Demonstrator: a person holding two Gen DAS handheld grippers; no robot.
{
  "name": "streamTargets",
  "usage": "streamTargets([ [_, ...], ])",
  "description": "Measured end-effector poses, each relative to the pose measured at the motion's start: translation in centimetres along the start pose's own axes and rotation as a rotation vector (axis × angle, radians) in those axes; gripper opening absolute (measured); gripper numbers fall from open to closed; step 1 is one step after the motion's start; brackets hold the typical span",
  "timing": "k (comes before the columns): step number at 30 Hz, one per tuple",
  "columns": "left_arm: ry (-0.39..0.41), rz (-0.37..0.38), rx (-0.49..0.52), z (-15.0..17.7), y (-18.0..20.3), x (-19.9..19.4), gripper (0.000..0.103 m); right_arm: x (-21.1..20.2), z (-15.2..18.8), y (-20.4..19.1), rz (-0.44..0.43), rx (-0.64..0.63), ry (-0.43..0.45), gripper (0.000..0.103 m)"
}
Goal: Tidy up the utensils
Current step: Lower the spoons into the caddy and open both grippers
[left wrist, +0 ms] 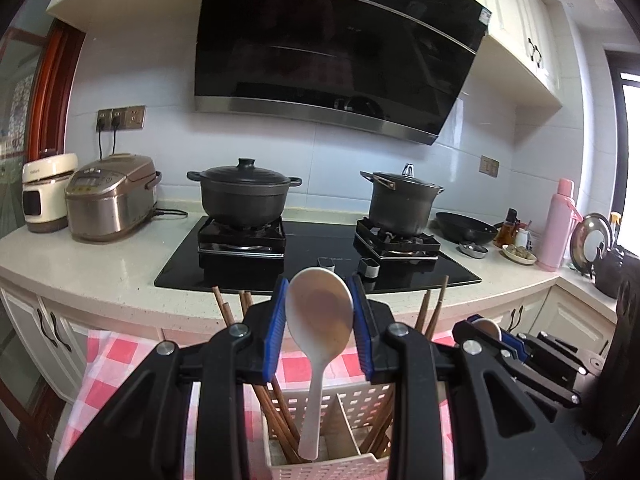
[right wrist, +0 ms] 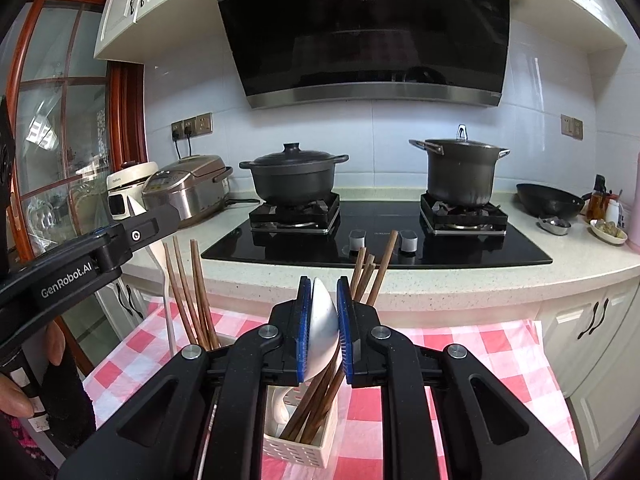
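Low in the centre frame, my left gripper (left wrist: 320, 320) pinches a white spoon (left wrist: 318, 320), handle hanging straight down into the caddy (left wrist: 320, 468); my right gripper (right wrist: 323, 332) clamps another spoon (right wrist: 322, 328).

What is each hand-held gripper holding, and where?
Left hand-held gripper: white rice paddle, by its blade edges. Right hand-held gripper: white spoon, by its bowl.

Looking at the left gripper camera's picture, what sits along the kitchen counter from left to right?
Cream-white small cooker → bronze metal rice cooker → round black lidded casserole pot → tall grey stockpot → black wok → pink thermos bottle.
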State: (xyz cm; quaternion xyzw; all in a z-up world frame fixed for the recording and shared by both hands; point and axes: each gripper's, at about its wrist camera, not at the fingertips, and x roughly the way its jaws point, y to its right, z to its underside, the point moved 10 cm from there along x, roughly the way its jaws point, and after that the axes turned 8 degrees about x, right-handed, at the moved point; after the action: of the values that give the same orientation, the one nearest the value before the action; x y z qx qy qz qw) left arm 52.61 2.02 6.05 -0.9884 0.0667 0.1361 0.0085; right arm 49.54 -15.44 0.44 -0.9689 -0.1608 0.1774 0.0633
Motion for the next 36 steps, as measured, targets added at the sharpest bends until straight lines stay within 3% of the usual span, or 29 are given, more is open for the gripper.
streamTargets([
  [25, -0.083, 0.001, -0.067, 5.6, -2.0, 3.7, 0.031, 4.2, 3.9, -0.2, -0.033, 0.008, -0.106, 0.018],
  [28, -0.076, -0.015, -0.072, 5.7, -2.6, 3.1, 0.041, 3.8, 3.9, -0.3, -0.045, 0.009, -0.105, 0.039],
  [32, -0.074, -0.027, -0.081, 5.8, -3.1, 2.2, 0.044, 2.8, 3.6, -0.5, -0.040, 0.002, -0.090, 0.040],
  [36, -0.047, -0.046, -0.083, 5.2, -3.5, 0.3, 0.061, 1.1, 3.1, -0.3, -0.038, 0.011, -0.069, 0.040],
])
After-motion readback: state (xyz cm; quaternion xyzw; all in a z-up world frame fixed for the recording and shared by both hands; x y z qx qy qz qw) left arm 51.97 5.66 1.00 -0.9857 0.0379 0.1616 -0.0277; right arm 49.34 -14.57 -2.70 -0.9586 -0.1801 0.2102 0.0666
